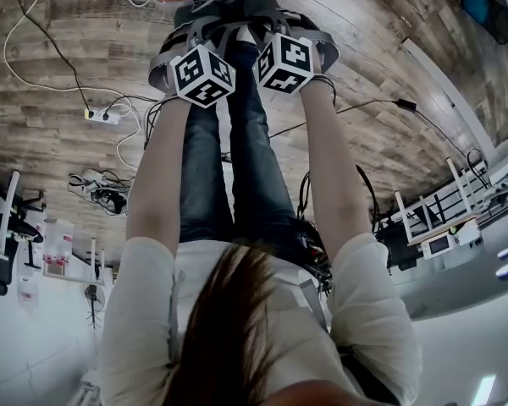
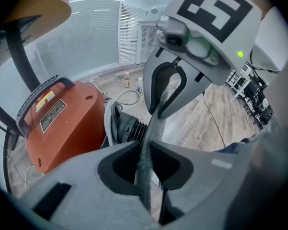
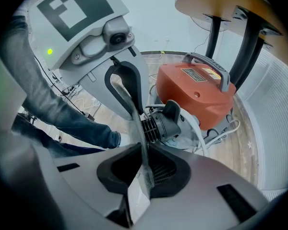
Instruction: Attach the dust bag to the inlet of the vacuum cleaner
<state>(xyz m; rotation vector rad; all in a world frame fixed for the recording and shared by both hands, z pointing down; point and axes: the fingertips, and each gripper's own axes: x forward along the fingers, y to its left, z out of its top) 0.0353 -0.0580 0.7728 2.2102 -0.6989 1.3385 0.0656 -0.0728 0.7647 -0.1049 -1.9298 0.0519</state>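
Glossy orange plastic on vacuum cleaner (image 3: 197,95); dust bag (image 2: 144,172) grey cloth (fuzzy, matt); floor (image 1: 59,117) wood-grain planks.

Wood-plank floor (image 1: 59,83), grey-brown. Bears an orange vacuum cleaner (image 3: 197,92) beside the dark legs (image 3: 244,61) of a round table, near the floor's edge by the blinds. Also bears a white power strip (image 1: 102,117) with a white cable (image 1: 8,45) looping away, a black cable (image 1: 364,106), and two small bottles (image 2: 127,80) close to the floor's edge.
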